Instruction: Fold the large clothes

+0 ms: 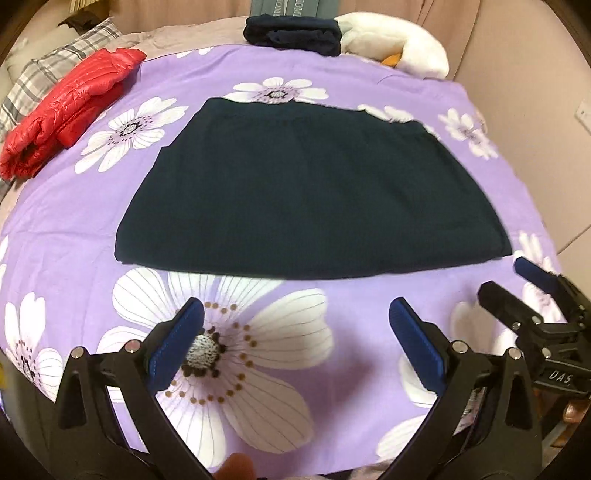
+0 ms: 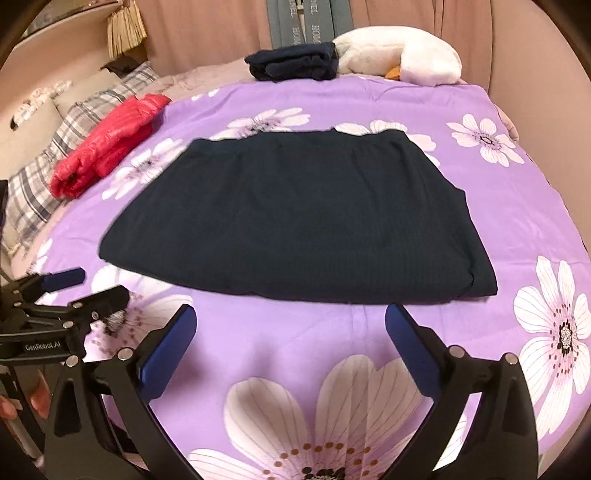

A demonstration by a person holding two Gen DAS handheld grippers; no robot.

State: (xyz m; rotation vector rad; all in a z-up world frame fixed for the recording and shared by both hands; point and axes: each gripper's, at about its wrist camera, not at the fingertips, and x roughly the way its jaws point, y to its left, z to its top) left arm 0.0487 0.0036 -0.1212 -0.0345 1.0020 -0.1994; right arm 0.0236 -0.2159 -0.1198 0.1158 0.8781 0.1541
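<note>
From my left wrist camera, my left gripper hangs over the purple bedspread printed with large white flowers, its 2 blue-padded fingers spread wide and holding nothing. Just beyond the fingertips lies the dark navy ribbed knit garment, folded flat into a trapezoid, narrower at the far edge and wider at the near one, with a smooth surface and a straight near hem. My right gripper shows at the right edge, near the garment's near right corner but not touching it. Far left sits a folded shiny red puffer jacket; at the far edge are a small folded dark navy bundle and a white plush toy.

From my right wrist camera, my right gripper is likewise wide apart and empty, close to the garment's near hem. The right side shows a rolled fold along its edge. My left gripper sits at the left, fingers parted, beside the near left corner. A grey plaid pillow lies behind the red jacket.
</note>
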